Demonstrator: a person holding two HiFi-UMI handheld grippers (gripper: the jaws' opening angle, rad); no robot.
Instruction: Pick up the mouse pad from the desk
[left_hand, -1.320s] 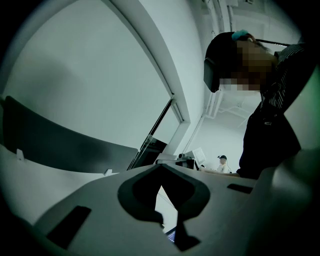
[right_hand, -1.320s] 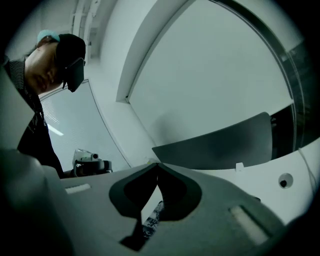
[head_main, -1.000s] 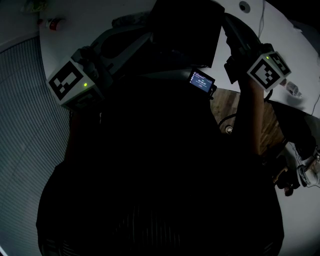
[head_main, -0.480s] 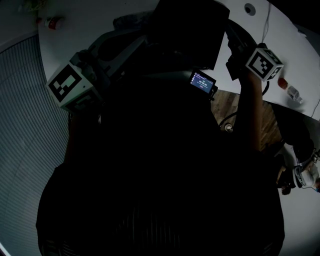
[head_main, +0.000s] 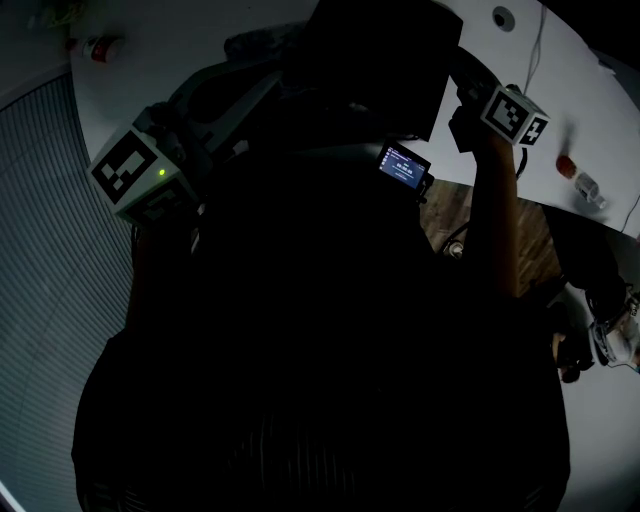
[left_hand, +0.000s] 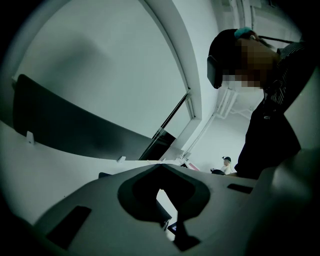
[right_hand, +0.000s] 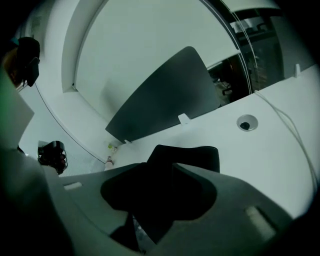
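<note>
The black mouse pad (head_main: 375, 60) shows at the top middle of the dim head view, over the white desk (head_main: 200, 40). In the right gripper view the mouse pad (right_hand: 192, 155) lies on the desk (right_hand: 270, 150) straight ahead, and its near part runs into the dark gap of my right gripper (right_hand: 150, 210). That gripper's jaws are opening; I cannot tell whether the pads touch the pad. My right gripper (head_main: 462, 75) reaches the pad's right edge. My left gripper (head_main: 250, 92) reaches toward its left edge, its tips lost in the dark. In its own view my left gripper (left_hand: 165, 210) shows only dark shapes.
A dark divider panel (right_hand: 160, 100) stands along the desk's far side. A cable hole (right_hand: 244, 123) and a thin cable (right_hand: 292, 137) lie to the pad's right. A small bottle (head_main: 100, 46) stands at the far left. A lit device (head_main: 403, 164) hangs at my chest.
My right gripper has sunk toward the desk, its marker cube now smaller and farther up in the head view. The left gripper has shifted slightly left and down.
</note>
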